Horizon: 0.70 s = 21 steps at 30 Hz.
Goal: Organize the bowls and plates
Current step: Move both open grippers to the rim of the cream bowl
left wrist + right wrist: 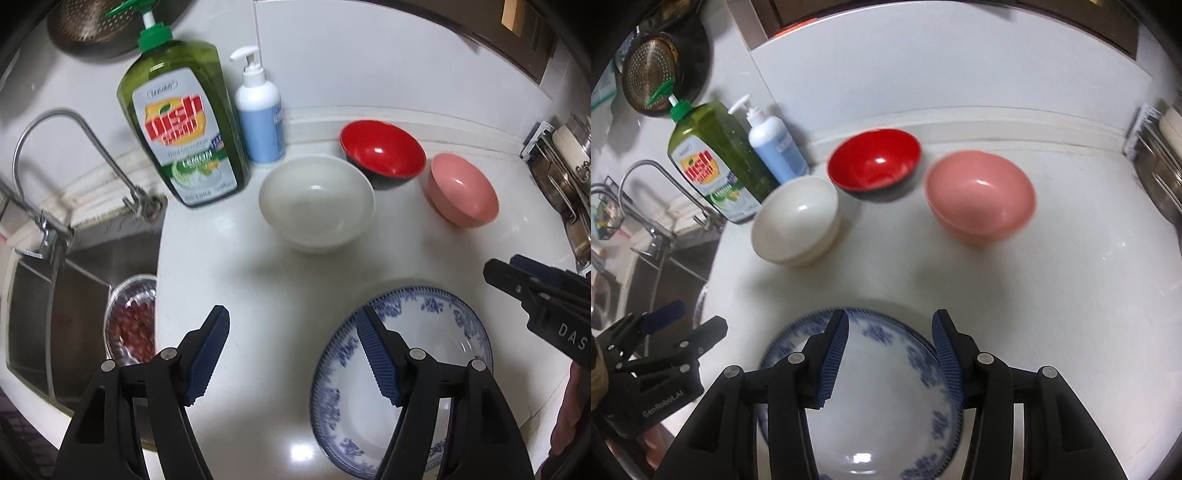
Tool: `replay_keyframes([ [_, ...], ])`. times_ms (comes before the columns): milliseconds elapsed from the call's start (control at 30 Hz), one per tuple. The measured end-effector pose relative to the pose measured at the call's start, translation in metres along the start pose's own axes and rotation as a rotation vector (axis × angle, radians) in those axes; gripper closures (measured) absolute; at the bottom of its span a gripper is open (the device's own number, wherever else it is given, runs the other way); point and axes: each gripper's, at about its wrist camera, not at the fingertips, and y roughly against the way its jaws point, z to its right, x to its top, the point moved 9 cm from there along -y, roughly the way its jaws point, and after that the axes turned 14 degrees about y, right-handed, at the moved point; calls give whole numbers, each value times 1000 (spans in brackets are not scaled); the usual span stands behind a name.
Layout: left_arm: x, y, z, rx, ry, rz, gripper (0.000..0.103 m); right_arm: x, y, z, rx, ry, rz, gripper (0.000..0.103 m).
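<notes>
A blue-and-white patterned plate (424,332) (886,387) lies on the white counter near its front edge. Behind it stand a white bowl (316,199) (796,221), a red bowl with a black outside (382,149) (873,162) and a pink bowl (461,188) (979,192), each apart and upright. My left gripper (291,310) (701,315) hovers open, left of the plate, nothing between its fingers. Above the plate my right gripper (891,314) (504,263) is open too, its pads clear of the plate.
A green dish soap bottle (181,122) and a white pump bottle (260,110) stand at the back left. The steel sink (55,295) with a faucet (74,122) and a dish of red beans (131,325) is at left. A metal rack (565,177) borders the right.
</notes>
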Motion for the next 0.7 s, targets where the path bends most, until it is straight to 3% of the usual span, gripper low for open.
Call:
replay_keyframes([
  [367, 52, -13, -19, 23, -3, 6, 32, 55, -20, -21, 42, 6, -3, 55],
  [700, 82, -63, -23, 19, 10, -54, 33, 79, -63, -22, 74, -66, -58, 56],
])
